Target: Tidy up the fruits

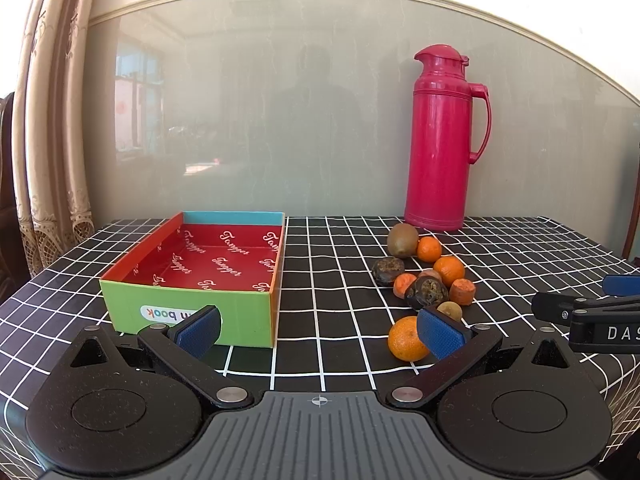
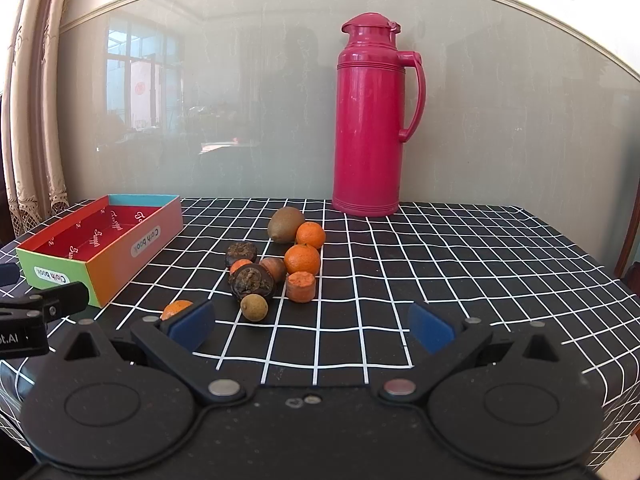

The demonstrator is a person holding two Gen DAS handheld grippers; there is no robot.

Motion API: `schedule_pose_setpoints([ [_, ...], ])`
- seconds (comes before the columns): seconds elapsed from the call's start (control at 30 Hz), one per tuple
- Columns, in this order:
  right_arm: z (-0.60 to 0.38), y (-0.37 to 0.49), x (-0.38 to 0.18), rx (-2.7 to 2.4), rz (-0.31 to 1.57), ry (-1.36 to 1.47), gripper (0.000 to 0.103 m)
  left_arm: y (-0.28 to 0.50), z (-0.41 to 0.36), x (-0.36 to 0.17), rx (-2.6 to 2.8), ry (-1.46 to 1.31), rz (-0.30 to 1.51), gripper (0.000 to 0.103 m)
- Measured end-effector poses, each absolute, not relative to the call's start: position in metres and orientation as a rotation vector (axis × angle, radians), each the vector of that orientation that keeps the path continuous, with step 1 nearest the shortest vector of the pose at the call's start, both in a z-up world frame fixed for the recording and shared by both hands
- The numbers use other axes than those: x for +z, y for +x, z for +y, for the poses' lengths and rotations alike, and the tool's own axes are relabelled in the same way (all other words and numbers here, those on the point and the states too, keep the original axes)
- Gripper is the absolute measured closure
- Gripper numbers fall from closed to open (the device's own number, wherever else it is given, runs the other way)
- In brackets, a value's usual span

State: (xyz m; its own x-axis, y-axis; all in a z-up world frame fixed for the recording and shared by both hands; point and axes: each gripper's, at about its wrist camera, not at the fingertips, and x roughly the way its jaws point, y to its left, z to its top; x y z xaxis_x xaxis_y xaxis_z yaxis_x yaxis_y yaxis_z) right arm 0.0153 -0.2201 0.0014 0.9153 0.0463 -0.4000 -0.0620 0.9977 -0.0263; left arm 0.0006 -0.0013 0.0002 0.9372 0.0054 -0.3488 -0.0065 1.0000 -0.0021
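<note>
Left gripper (image 1: 320, 330) was spread wide, nothing between its pads. Right gripper (image 2: 312, 326) likewise released, gap empty, only checked tablecloth (image 2: 460, 264) showing between its fingers.

Fruit pile sat on the cloth, all pieces outside the box (image 1: 192, 280). In the left wrist view the pile lay at about 1 o'clock from the left gripper. The nearest orange (image 1: 406, 340) sat just behind the right-hand pad (image 1: 440, 334), partly hidden by it, outside the gap; contact couldn't be judged. Box was at 11 o'clock, its green front wall just behind the left-hand pad (image 1: 198, 330).

In the right wrist view the pile was at 11 o'clock from the right gripper. The small brown-yellow fruit (image 2: 254, 307) was the closest loose piece, ahead of the left-hand pad (image 2: 192, 326), apart from it. Behind it sat the dark dried fruit (image 2: 252, 281), a carrot chunk (image 2: 301, 286) beside that, then two oranges (image 2: 302, 259) and a kiwi (image 2: 285, 219) at the far end. A second dark fruit (image 2: 241, 254) lay at the pile's left.

Red thermos (image 2: 370, 120) stood upright at the back edge, near the kiwi, not touching.
</note>
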Motion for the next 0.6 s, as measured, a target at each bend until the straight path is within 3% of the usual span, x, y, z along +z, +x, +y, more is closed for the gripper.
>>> schedule_pose_setpoints([
  [0.6, -0.226, 0.015, 0.004, 0.042, 0.404, -0.013, 0.0, 0.012, -0.011, -0.002, 0.003, 0.035, 0.413, 0.0],
])
